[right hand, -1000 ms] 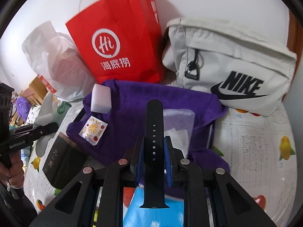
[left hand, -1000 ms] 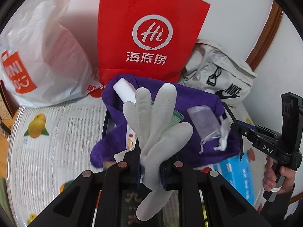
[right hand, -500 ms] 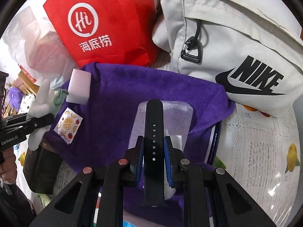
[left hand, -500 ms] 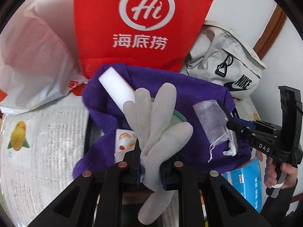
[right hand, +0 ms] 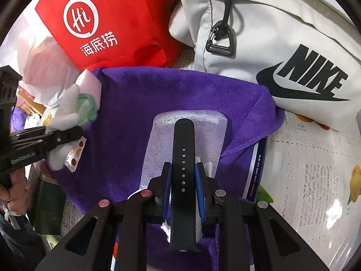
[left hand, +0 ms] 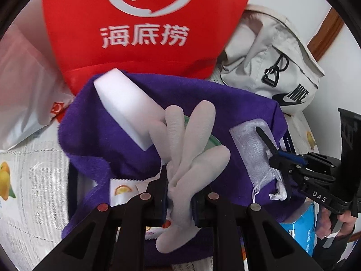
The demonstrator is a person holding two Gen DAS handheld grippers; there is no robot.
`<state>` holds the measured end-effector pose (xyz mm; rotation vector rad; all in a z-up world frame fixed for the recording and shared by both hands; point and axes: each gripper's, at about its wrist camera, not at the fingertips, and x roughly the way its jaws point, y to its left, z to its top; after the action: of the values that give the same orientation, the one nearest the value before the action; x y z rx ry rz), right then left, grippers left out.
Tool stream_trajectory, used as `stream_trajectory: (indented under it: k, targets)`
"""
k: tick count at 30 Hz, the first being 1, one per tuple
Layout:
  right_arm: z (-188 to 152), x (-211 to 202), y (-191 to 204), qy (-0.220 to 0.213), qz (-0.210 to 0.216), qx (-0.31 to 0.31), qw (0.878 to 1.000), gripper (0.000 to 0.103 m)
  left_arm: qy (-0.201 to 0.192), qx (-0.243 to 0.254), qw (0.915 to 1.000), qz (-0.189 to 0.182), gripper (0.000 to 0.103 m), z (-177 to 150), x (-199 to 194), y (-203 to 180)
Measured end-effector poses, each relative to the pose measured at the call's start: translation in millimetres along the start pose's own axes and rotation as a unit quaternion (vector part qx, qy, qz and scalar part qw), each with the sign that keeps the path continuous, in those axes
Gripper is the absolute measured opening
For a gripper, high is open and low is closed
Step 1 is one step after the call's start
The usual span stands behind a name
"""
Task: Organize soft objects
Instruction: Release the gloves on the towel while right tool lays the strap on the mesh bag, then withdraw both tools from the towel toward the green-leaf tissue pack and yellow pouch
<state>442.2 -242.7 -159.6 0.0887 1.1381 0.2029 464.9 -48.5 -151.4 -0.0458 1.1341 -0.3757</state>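
The left gripper pinches a grey glove at frame centre above the purple towel; the right gripper clamps a black strap over a mesh pouch. Lower each gently onto bare towel, clear of the sponge, before releasing.

The red paper bag carries a white circled "Hi" logo with 海底捞 beneath it. The pale grey bag reads "NIKE" in black over the swoosh. "DAS" is printed on the right gripper, and a blurred "GenRobot.AI" runs along the left gripper.
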Motion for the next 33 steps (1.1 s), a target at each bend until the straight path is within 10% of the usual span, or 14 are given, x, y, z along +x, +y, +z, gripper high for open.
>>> stream_trajectory:
  k: [6,10,33]
  targets:
    - [-2,0,1,0.001,0.004,-0.002,1.0,0.029,0.01,-0.003,0.9999,0.006,0.026,2,9,-2]
    - [-6,-12,1,-0.018,-0.001,-0.014,1.0,0.058,0.004,-0.004,1.0,-0.003,0.065,-1,5,-3]
    - [-87,-118,37,-0.077,0.027,-0.004,0.997,0.059,-0.044,-0.009,0.9989,0.013,0.065,-92,-106,-3]
